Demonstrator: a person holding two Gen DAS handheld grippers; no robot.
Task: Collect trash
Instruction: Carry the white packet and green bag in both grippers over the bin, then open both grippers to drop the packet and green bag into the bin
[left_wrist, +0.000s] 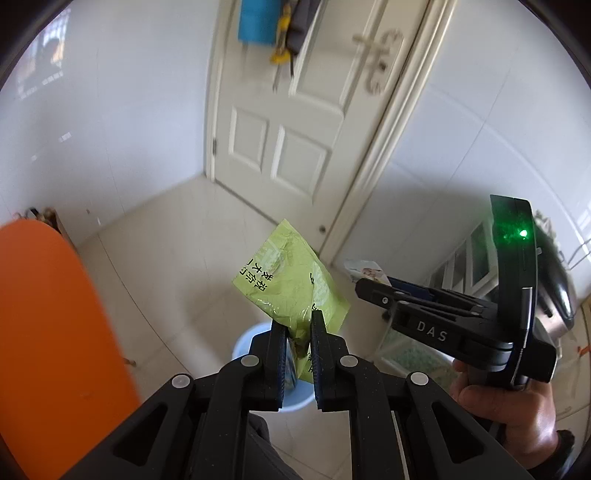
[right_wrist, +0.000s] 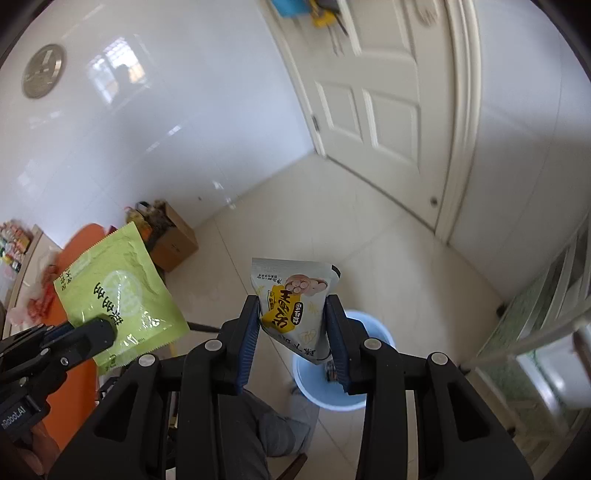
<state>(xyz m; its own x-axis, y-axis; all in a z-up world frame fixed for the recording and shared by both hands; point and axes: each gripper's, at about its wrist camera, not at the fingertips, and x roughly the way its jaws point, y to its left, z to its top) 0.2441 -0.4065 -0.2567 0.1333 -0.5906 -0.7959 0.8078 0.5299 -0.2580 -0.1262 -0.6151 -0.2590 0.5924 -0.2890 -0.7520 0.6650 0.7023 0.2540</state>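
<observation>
The left tongs (left_wrist: 298, 325) are clamped on the lower corner of a green wrapper (left_wrist: 291, 280), and the right tongs (right_wrist: 291, 325) pinch a grey and yellow snack packet (right_wrist: 295, 295), both held in the air above the blue bin (right_wrist: 373, 332) on the floor. Neither sits squarely over the bin's mouth, so a release here could drop the light, flat wrappers onto the tiles. The green one's corner grip also looks liable to slip.

Blue bucket (right_wrist: 373, 384) on tiled floor (right_wrist: 369, 229)
</observation>
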